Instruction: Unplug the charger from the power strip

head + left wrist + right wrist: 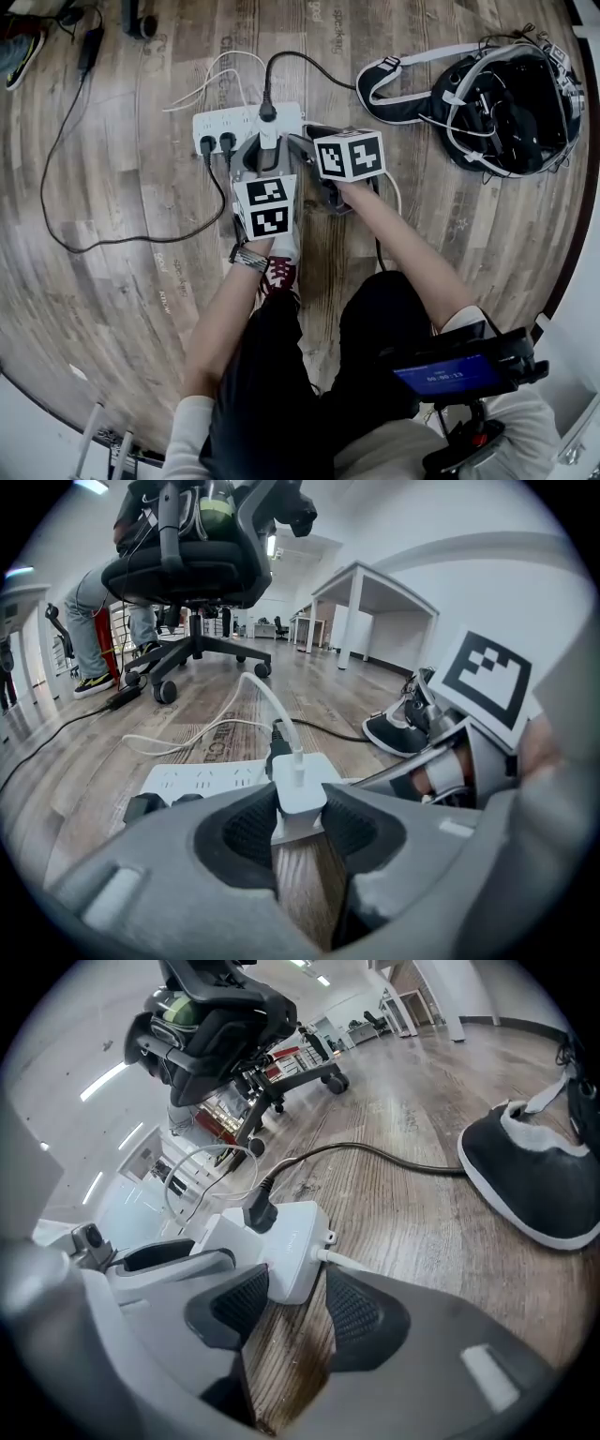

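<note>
A white power strip (242, 124) lies on the wooden floor with three black plugs in it. The white charger (269, 137) stands in it near its right end, its white cable running away across the floor. My left gripper (266, 155) comes from below. In the left gripper view its pads sit against both sides of the charger (300, 791), so the left gripper (300, 814) is shut on it. My right gripper (306, 142) is at the strip's right end. In the right gripper view the right gripper (291, 1290) is shut on that end of the power strip (292, 1241).
A black bag with white straps (502, 94) lies at the right, its padded strap (534, 1180) close to the strip. An office chair (187, 564) with a seated person stands beyond the strip. A thin black cable (66, 187) loops across the floor at left.
</note>
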Available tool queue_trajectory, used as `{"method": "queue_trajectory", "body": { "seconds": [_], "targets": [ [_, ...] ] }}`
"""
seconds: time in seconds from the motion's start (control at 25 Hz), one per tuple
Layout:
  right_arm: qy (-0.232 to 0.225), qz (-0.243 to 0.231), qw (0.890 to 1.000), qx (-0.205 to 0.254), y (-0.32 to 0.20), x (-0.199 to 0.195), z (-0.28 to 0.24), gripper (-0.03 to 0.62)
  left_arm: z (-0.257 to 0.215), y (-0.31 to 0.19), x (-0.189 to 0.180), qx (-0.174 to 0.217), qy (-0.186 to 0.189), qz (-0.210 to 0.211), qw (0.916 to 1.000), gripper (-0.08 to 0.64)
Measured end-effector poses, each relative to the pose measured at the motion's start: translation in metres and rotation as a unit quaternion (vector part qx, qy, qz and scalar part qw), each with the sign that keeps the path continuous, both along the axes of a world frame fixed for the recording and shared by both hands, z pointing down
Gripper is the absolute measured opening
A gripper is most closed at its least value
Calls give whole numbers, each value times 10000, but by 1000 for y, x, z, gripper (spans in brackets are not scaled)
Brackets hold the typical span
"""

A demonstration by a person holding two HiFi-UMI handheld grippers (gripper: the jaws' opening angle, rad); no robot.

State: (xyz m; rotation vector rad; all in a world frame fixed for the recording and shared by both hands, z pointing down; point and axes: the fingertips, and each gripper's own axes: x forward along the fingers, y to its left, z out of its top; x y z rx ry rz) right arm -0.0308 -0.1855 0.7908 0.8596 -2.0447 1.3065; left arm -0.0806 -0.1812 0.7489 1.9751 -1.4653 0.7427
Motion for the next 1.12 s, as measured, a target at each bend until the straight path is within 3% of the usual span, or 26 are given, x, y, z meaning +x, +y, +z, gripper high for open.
{"method": "queue_trajectory", "body": {
  "seconds": [0.32, 1.0, 1.12],
  "targets": [
    [13, -118, 9999, -10, 3, -8, 2, 204, 0, 2, -9, 108, -59, -331, 9994, 144],
    [-145, -35, 9998, -103, 3, -6, 0, 210, -1, 3, -8, 149, -42, -131, 9998, 146],
    [115, -253, 9993, 268, 1, -5, -6, 202, -2, 1, -8, 181, -20, -112, 9998, 144]
  ]
}}
